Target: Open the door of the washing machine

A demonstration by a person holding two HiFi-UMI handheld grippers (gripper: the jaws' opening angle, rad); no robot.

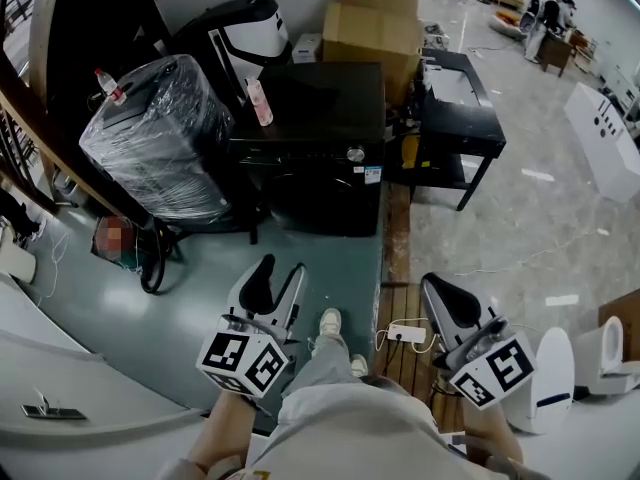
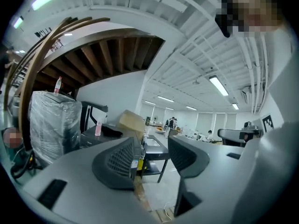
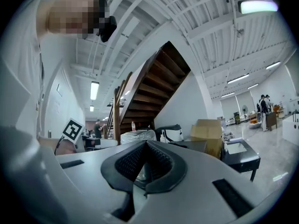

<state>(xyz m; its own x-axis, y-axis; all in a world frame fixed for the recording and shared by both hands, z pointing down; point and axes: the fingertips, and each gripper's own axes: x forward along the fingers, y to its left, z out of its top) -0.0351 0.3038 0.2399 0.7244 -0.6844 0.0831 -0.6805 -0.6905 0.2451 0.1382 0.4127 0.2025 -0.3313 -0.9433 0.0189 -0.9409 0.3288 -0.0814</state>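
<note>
A black washing machine (image 1: 318,158) stands on the floor ahead of me in the head view, with its door shut and a silver knob (image 1: 355,154) on its front edge. My left gripper (image 1: 282,266) hangs well short of it, over the green floor, with its jaws apart and nothing between them. In the left gripper view, the left gripper (image 2: 150,160) points towards the washing machine (image 2: 112,133), which is far off. My right gripper (image 1: 434,288) is to the right, above the wooden strip, with its jaws together. The right gripper view shows the right gripper (image 3: 145,164) shut and empty.
A plastic-wrapped bundle (image 1: 155,138) stands to the left of the machine, and a pink bottle (image 1: 260,103) stands on its top. Cardboard boxes (image 1: 370,23) are behind it and a black low table (image 1: 465,118) is to its right. A white power strip (image 1: 405,333) lies near my shoe (image 1: 328,321).
</note>
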